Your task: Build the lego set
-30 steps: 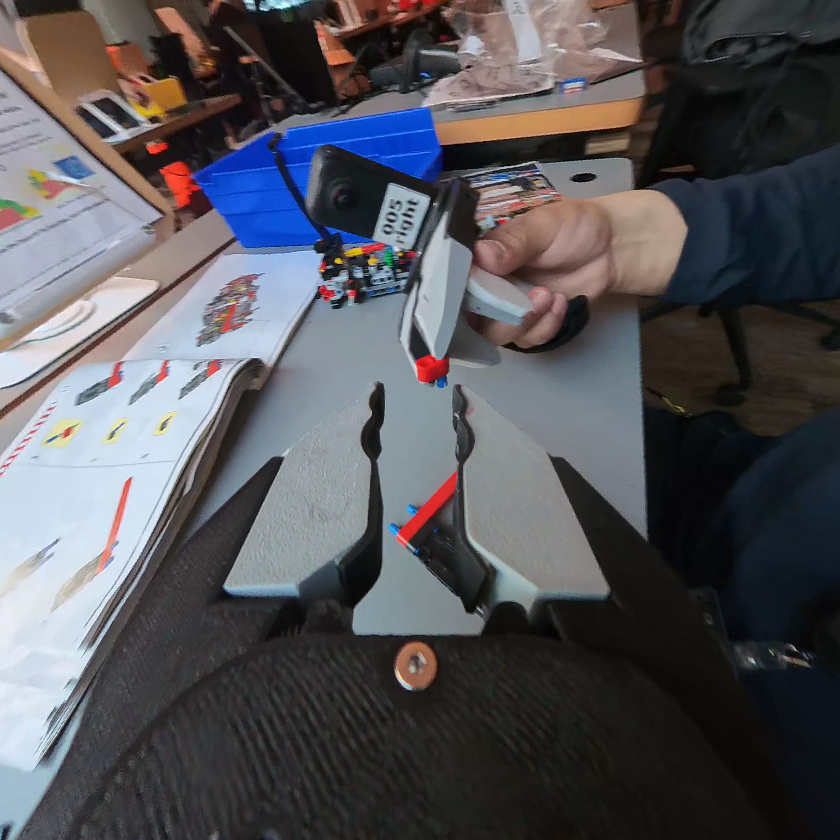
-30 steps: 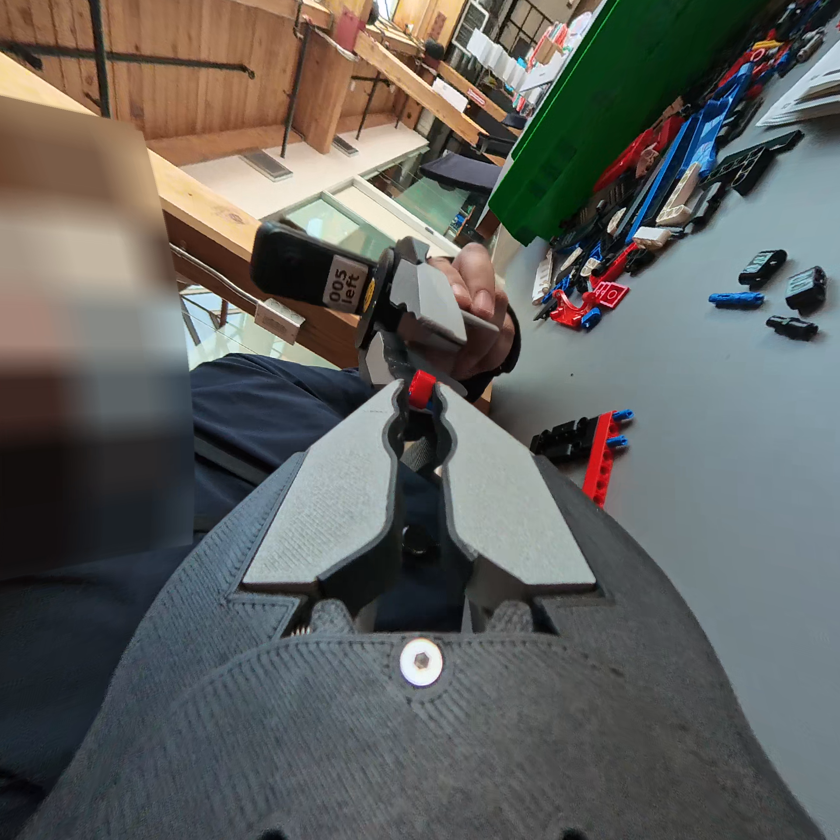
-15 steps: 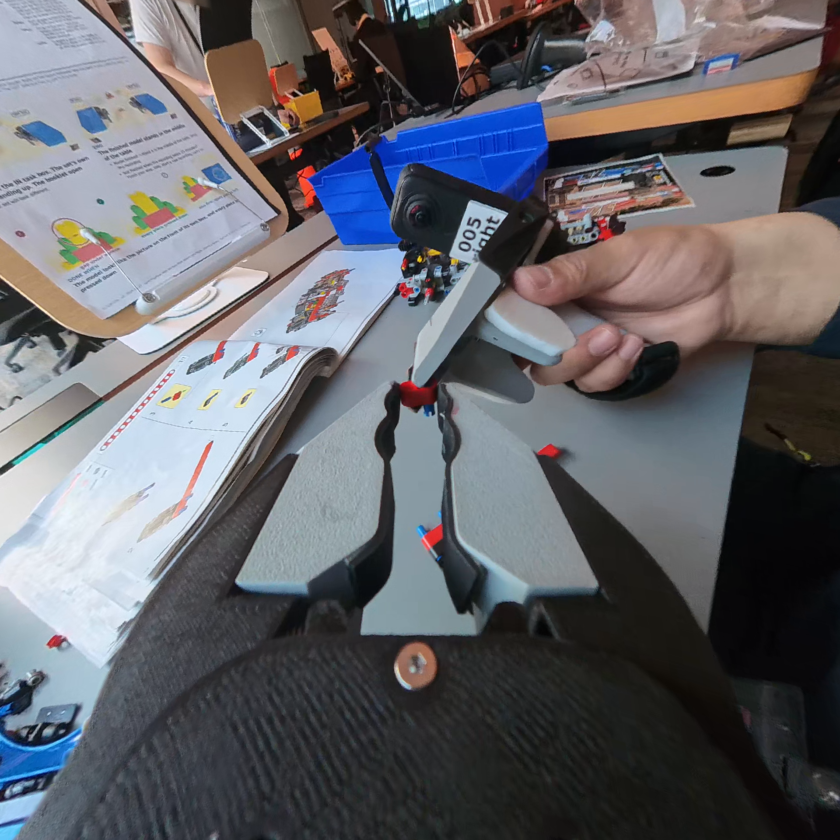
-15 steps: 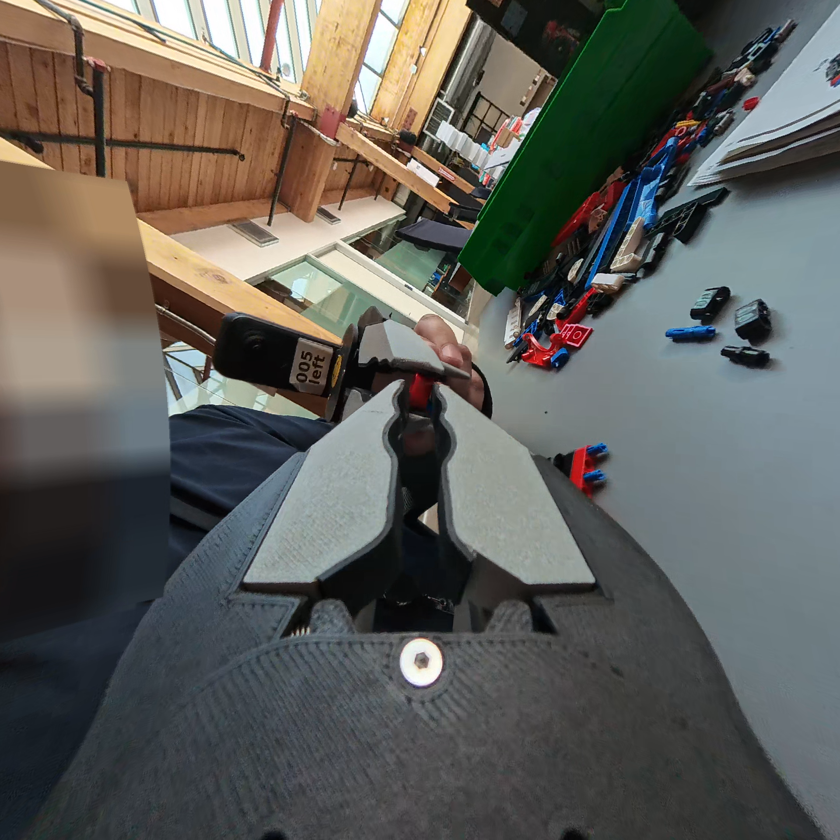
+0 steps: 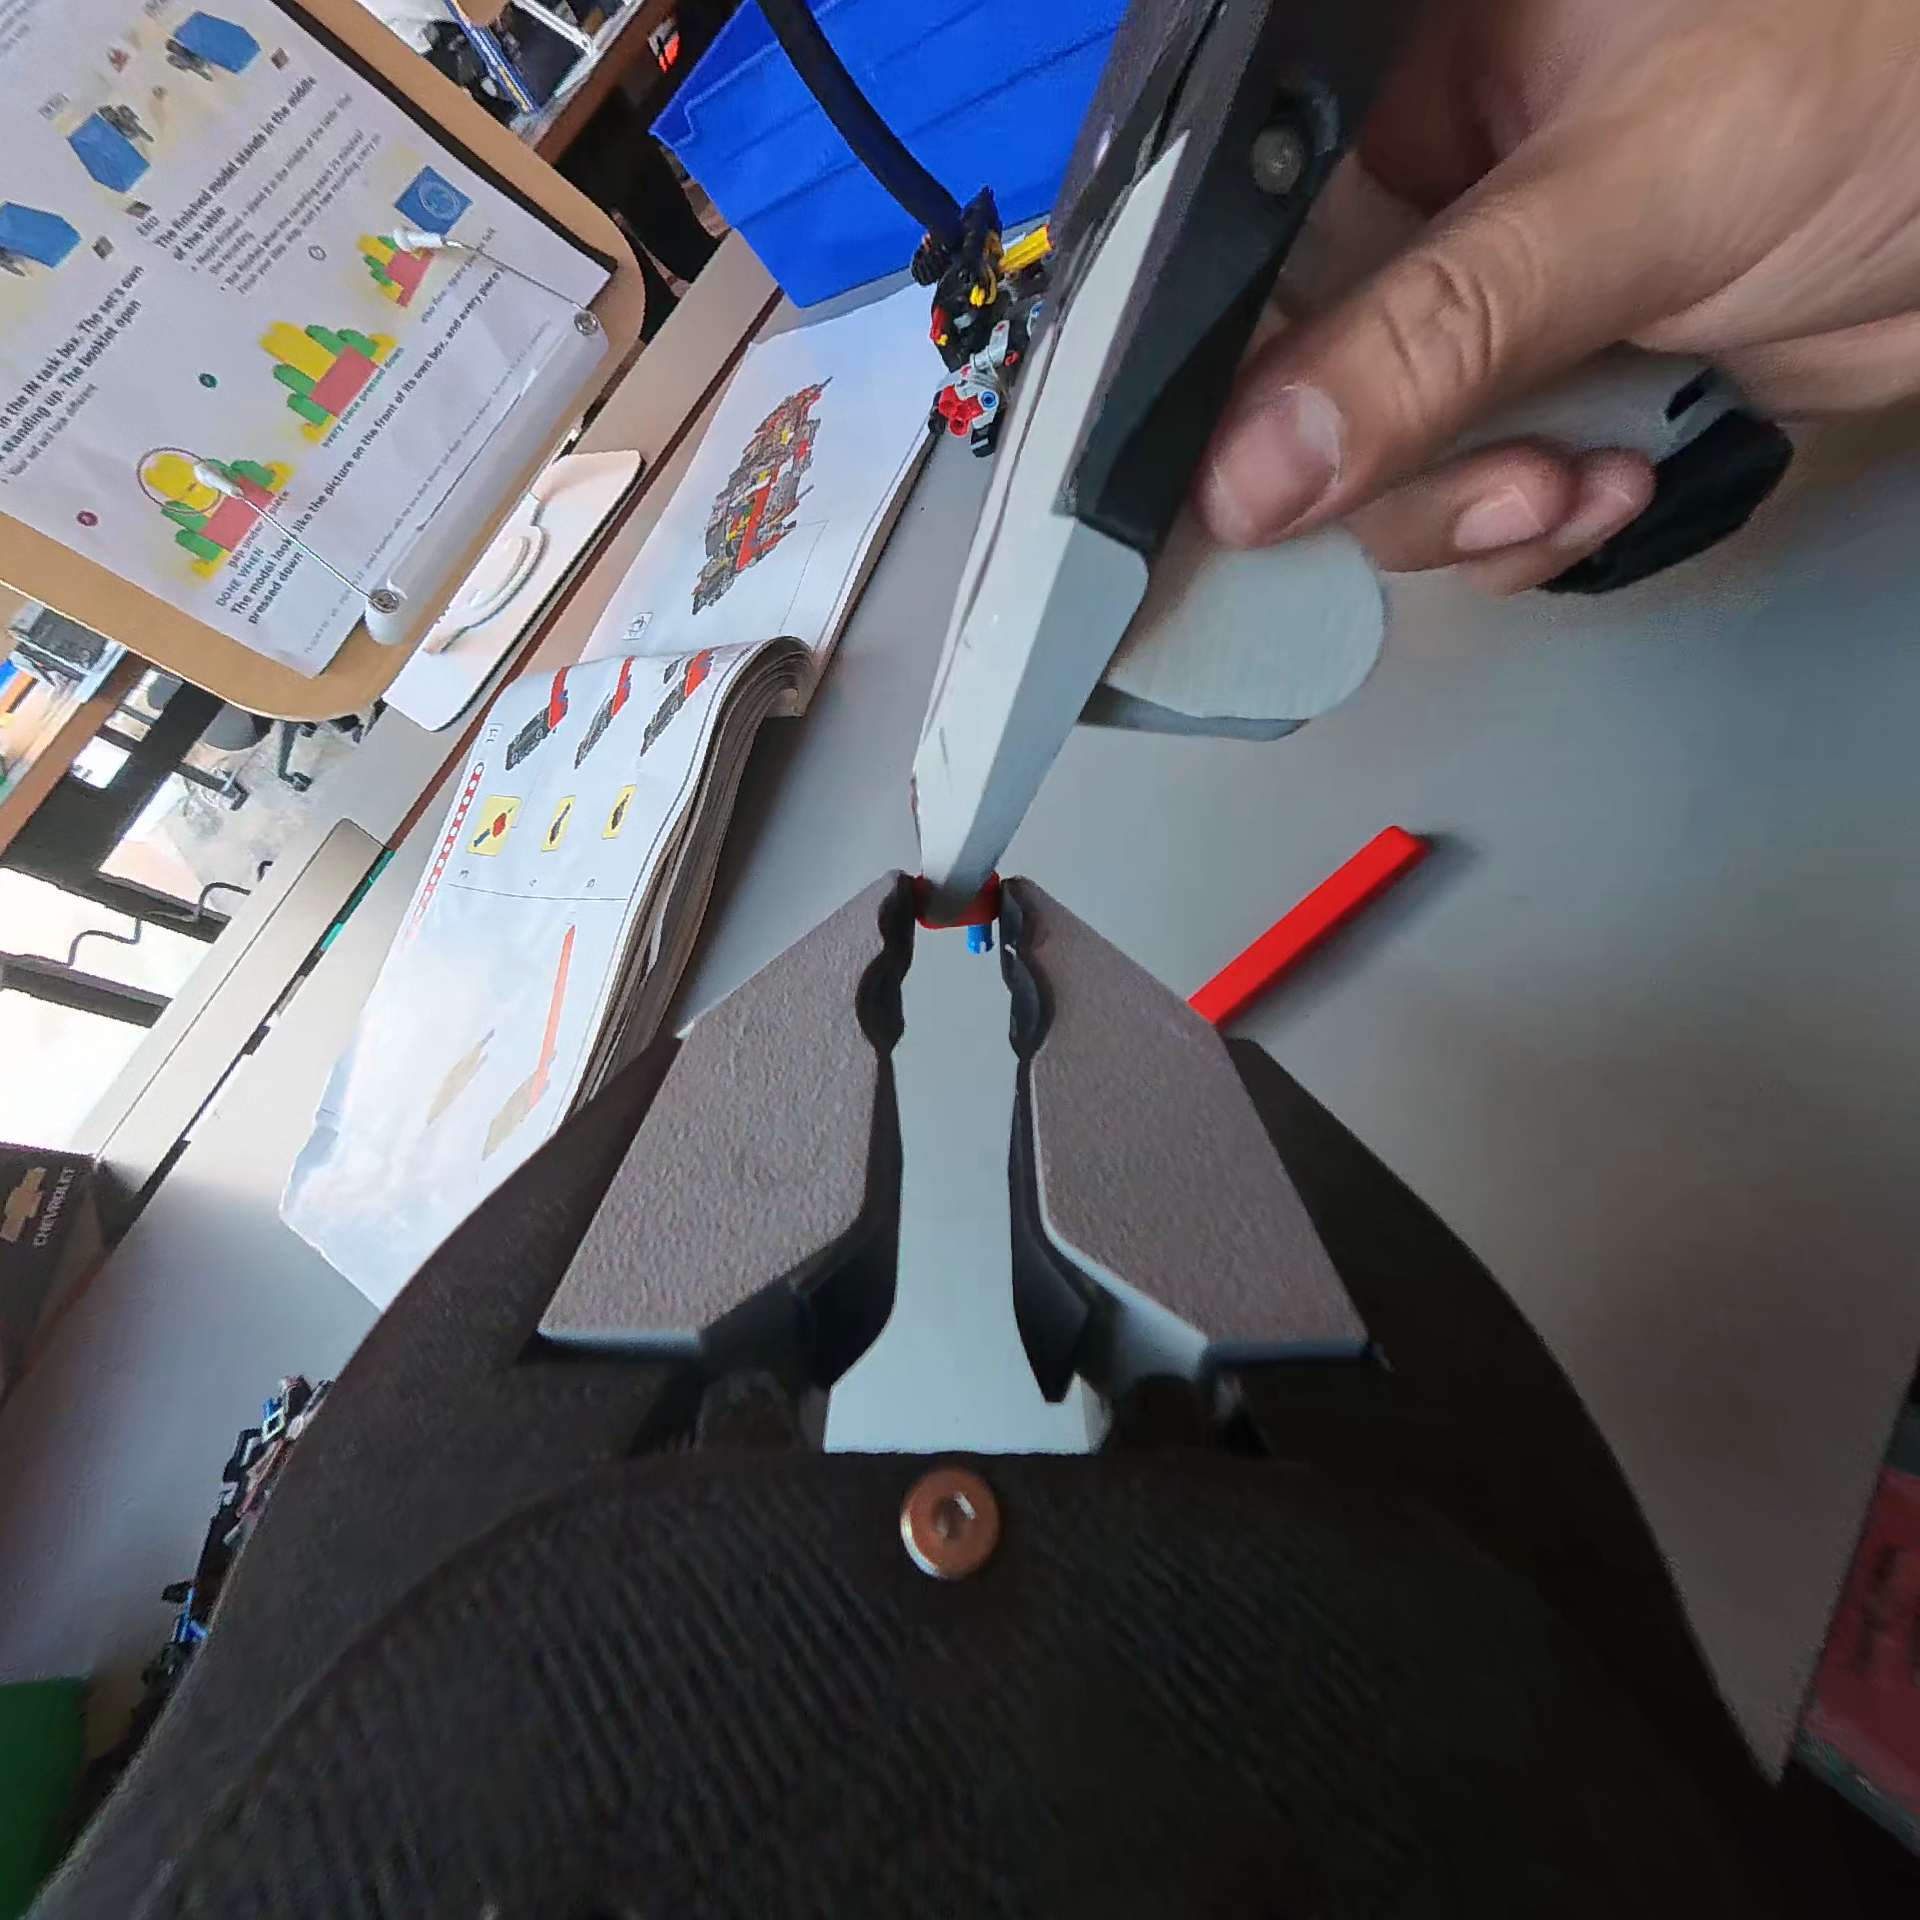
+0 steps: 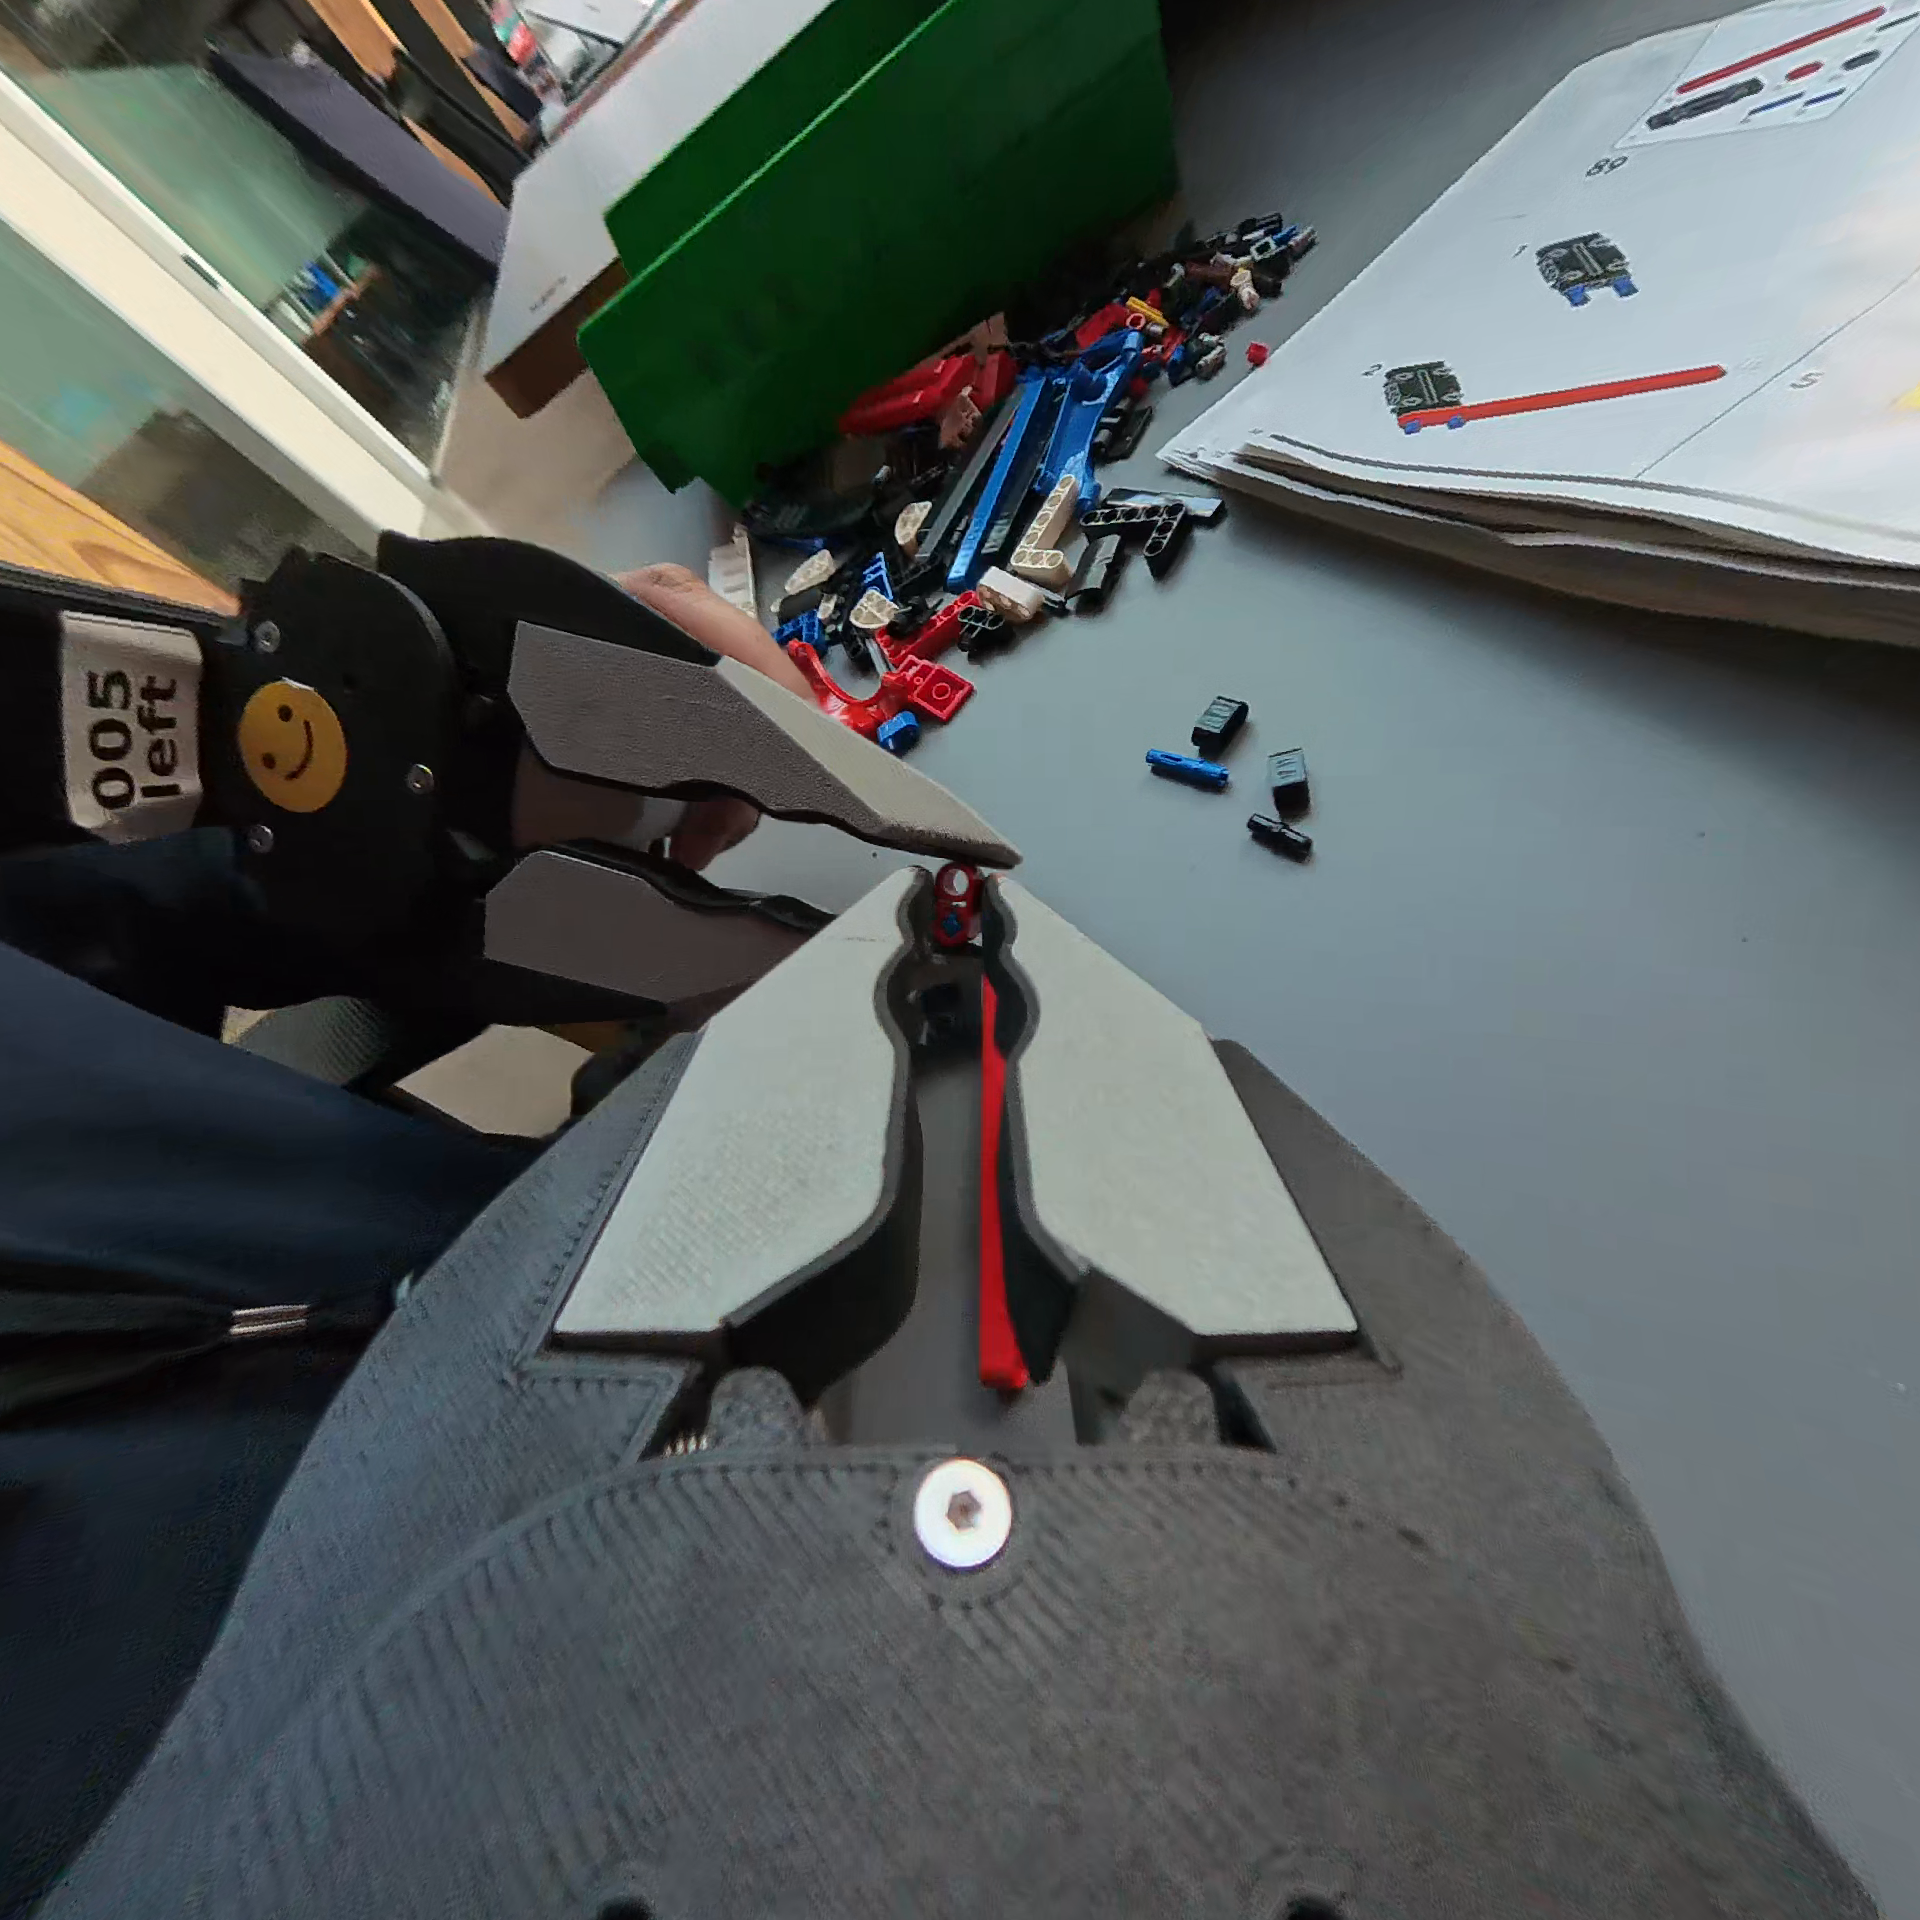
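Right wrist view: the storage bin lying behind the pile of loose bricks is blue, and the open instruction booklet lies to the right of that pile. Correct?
Not quite. In the right wrist view the bin behind the loose bricks is green, not blue. The open instruction booklet does lie to the right of the pile.

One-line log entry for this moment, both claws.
left claw: shut on small red connector | right claw: shut on same connector, blue pin in it | red beam on table | both claws raised
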Available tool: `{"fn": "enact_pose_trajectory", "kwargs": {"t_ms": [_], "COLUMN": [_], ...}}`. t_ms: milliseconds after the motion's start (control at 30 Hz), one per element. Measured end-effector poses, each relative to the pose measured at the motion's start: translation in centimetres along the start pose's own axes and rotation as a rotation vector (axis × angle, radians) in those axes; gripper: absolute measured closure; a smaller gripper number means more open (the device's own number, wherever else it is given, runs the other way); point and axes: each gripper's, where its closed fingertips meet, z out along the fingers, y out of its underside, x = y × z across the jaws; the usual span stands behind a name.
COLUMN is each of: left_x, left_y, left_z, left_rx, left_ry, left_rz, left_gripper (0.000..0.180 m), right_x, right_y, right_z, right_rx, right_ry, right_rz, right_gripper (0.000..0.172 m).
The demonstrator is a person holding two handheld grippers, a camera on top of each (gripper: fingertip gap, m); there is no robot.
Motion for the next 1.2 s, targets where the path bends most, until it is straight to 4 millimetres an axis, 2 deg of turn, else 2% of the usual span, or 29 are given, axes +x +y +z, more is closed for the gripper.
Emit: {"fn": "enact_pose_trajectory", "kwargs": {"t_ms": [133,233,333,400,600,700,833,933,1000,1033,1200], "left_x": [0.2,0.0,0.8,2.0,3.4,3.6,3.2,3.2,3.8,4.1,3.9], "left_y": [0.4,1.5,3.9,5.6,5.6,5.5,5.7,5.9,6.4,6.7,6.6], "left_z": [0.1,-0.3,-1.2,-1.5,-1.7,-1.6,-1.6,-2.3,-2.7,-2.7,-2.0], "left_rx": [-0.009,-0.049,-0.157,-0.25,-0.252,-0.25,-0.252,-0.286,-0.328,-0.35,-0.328], "left_ry": [0.028,0.051,0.141,0.23,0.34,0.374,0.373,0.389,0.417,0.418,0.379], "left_rz": [-0.04,-0.09,-0.165,-0.211,-0.301,-0.317,-0.296,-0.342,-0.379,-0.386,-0.345], "left_gripper": [0.166,0.155,0.139,0.138,0.158,0.161,0.162,0.149,0.135,0.133,0.152], "right_x": [0.3,1.2,2.1,2.5,2.4,2.3,2.3,2.4,2.4,2.4,2.2], "right_y": [0.4,0.6,2.1,3.0,3.1,3.0,3.0,3.1,3.2,3.2,3.1], "right_z": [0.1,-0.4,-0.6,-0.4,0.5,0.9,1.5,1.9,2.2,2.3,3.0], "right_rx": [-0.028,-0.021,-0.1,-0.144,-0.189,-0.201,-0.227,-0.251,-0.258,-0.26,-0.275], "right_ry": [0.008,-0.029,-0.073,-0.09,-0.183,-0.214,-0.249,-0.251,-0.254,-0.258,-0.264], "right_rz": [-0.006,0.07,0.16,0.199,0.271,0.284,0.311,0.32,0.326,0.329,0.325], "right_gripper": [0.167,0.167,0.167,0.167,0.167,0.167,0.167,0.167,0.167,0.167,0.167]}}
